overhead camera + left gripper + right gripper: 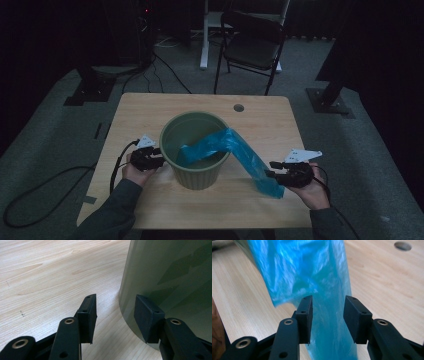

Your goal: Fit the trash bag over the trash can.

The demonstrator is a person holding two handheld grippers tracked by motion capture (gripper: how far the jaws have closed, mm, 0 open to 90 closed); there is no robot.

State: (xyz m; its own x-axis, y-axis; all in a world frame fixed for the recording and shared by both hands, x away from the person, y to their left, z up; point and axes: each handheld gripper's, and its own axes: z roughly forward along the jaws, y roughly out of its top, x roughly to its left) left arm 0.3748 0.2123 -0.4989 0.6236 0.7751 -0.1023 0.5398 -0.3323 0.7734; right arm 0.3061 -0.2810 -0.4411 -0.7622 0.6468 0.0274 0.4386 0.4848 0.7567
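— Green bin (196, 150) sitting in the middle of the wooden table (150, 112), seen from the high view. Blue plastic bag (235, 152) hanging over the rim at about 3 o'clock, one end down inside, the other end sloping to the tabletop.

— And the hands?

— Left gripper (159, 158) at 9 o'clock of the bin, right up against its wall. Right gripper (270, 172) at about 4 o'clock of the bin, tips at the low end of the bag. Black cable (45, 187) trailing off the table edge at 8 o'clock. Dark folding chair (252, 45) beyond the far edge, at 12 o'clock.

— Now the left gripper view?

— Jaws spread wide, nothing between them but bare wood. Green bin (172, 277) filling the side from 12 to 4 o'clock. Pad at 4 o'clock lying in front of the bin wall, very close; touching or not, hard to say. Pad at 7 o'clock over the table (50, 277).

— And the right gripper view?

— Jaws apart too, not squeezing. Blue bag (312, 277) coming down from 12 o'clock and running straight through the gap between both pads, all the way to 6 o'clock. Shiny and crinkly, see-through in places. Bag close to the pads, yet not pinched. Round hole (403, 245) in the table (387, 282) at 1 o'clock. Bit of green bin at 11 o'clock, behind the bag.
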